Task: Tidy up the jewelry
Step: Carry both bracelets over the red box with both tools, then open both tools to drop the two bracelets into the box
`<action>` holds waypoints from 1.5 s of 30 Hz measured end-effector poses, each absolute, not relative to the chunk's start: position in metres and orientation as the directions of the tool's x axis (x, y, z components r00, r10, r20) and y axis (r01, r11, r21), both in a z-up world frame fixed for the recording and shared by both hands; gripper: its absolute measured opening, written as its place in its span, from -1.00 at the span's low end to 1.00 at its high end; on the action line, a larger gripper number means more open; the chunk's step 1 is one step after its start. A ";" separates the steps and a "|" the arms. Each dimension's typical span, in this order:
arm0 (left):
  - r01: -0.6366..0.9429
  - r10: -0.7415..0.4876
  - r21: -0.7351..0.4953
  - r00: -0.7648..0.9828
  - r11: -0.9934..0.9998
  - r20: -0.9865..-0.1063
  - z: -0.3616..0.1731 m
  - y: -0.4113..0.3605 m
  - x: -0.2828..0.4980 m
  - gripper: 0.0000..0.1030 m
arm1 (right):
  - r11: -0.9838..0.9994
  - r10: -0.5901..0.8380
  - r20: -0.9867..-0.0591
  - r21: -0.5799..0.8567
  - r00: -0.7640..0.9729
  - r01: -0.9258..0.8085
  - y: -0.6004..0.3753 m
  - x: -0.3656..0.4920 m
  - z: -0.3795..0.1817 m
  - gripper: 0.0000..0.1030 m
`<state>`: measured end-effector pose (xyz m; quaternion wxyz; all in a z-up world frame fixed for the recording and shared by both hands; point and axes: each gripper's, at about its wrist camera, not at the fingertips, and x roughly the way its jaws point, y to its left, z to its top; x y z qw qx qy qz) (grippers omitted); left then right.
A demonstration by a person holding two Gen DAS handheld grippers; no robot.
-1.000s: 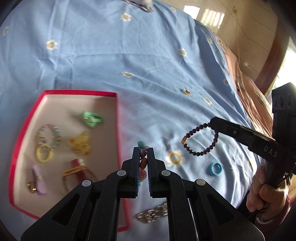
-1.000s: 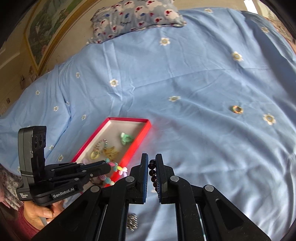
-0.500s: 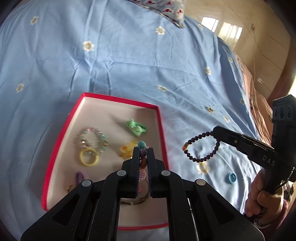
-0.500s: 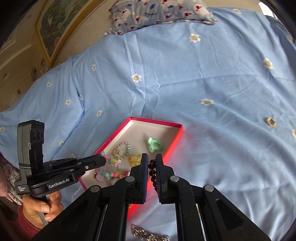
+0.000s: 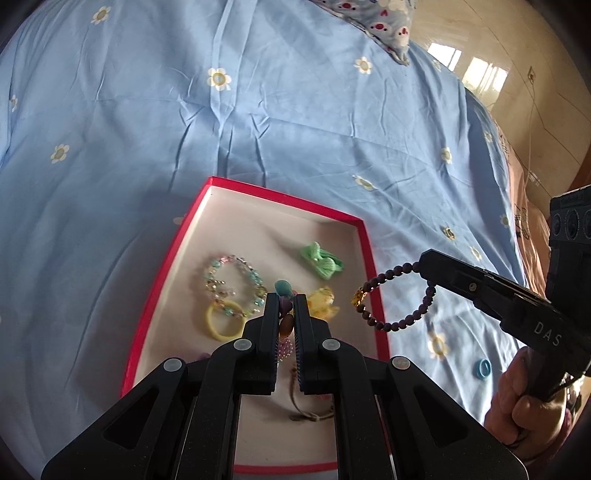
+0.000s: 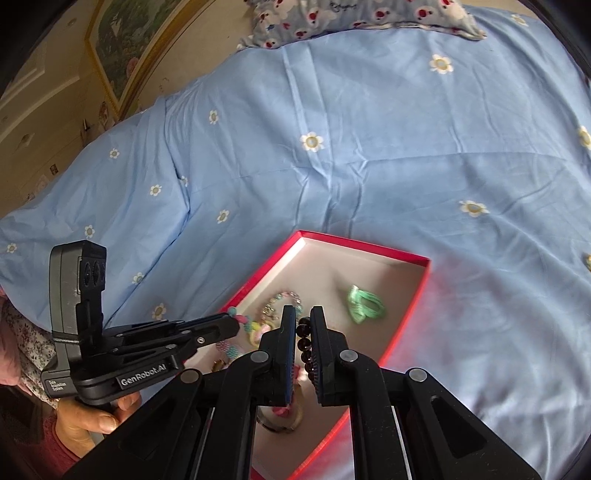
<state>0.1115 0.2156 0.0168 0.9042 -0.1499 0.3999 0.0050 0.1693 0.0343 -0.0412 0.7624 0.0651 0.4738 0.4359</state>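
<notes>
A red box with a pale inside lies on the blue bedspread; it also shows in the right wrist view. It holds a green bow, a pastel bead bracelet, a yellow ring and a yellow charm. My left gripper is shut on a multicoloured bead bracelet above the box. My right gripper is shut on a dark purple bead bracelet, which hangs over the box's right rim.
A small blue ring lies on the bedspread right of the box. A patterned pillow sits at the bed's far end. The floor lies beyond the bed's right edge.
Both grippers have moved over the box with their bracelets. The left gripper now hangs over the box's middle, and the purple bracelet has come to its right rim.
</notes>
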 end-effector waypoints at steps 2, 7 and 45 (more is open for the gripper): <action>-0.135 -0.110 -0.269 0.677 0.954 -0.728 0.014 0.220 0.116 -0.88 | 0.604 0.732 -0.661 0.518 0.165 -0.606 0.044 0.172 -0.044 -0.86; -0.143 -0.117 -0.284 0.674 0.948 -0.730 0.010 0.229 0.127 -0.88 | 0.597 0.742 -0.652 0.538 0.154 -0.595 0.065 0.184 -0.053 -0.86; -0.266 0.002 -0.181 0.568 0.947 -0.823 -0.034 0.255 0.167 -0.77 | 0.716 0.588 -0.798 0.440 0.130 -0.541 0.084 0.230 -0.148 -0.75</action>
